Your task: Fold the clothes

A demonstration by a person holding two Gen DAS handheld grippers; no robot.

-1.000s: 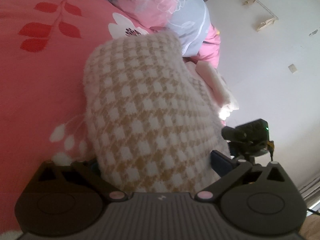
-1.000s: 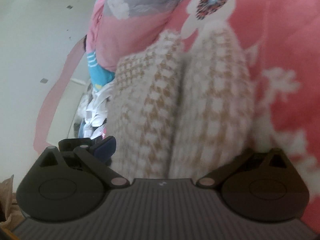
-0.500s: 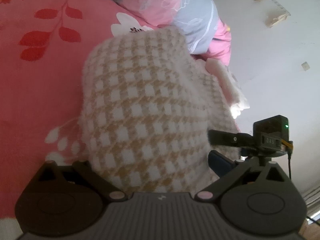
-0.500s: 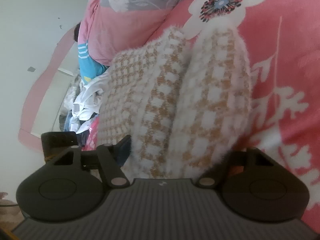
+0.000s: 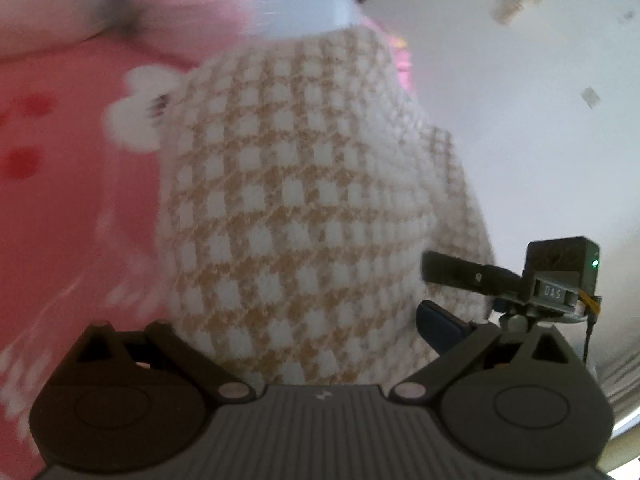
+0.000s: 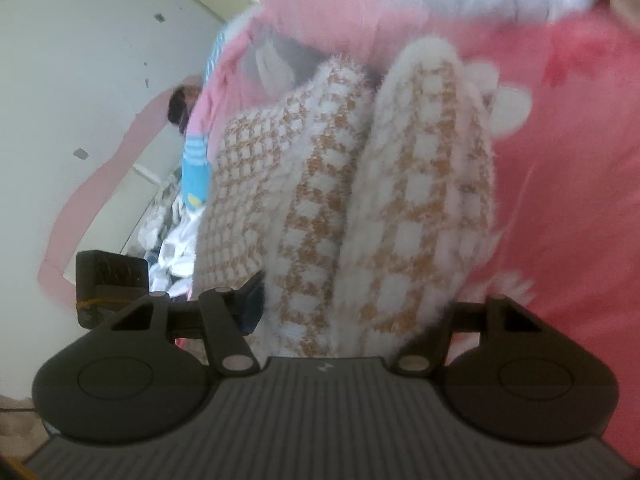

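folded tan-and-white checked fuzzy sweater (image 5: 304, 216) bundled between both tools, over the pink floral bed sheet (image 5: 60, 200). left hand-held gripper (image 5: 296, 332): bundle fills the gap, grip appears closed on it. right hand-held gripper (image 6: 356, 312): jaws have just been closing, clamped on the sweater's two thick folds. rumpled pink-grey quilt (image 6: 320, 20) at the bed's far edge.
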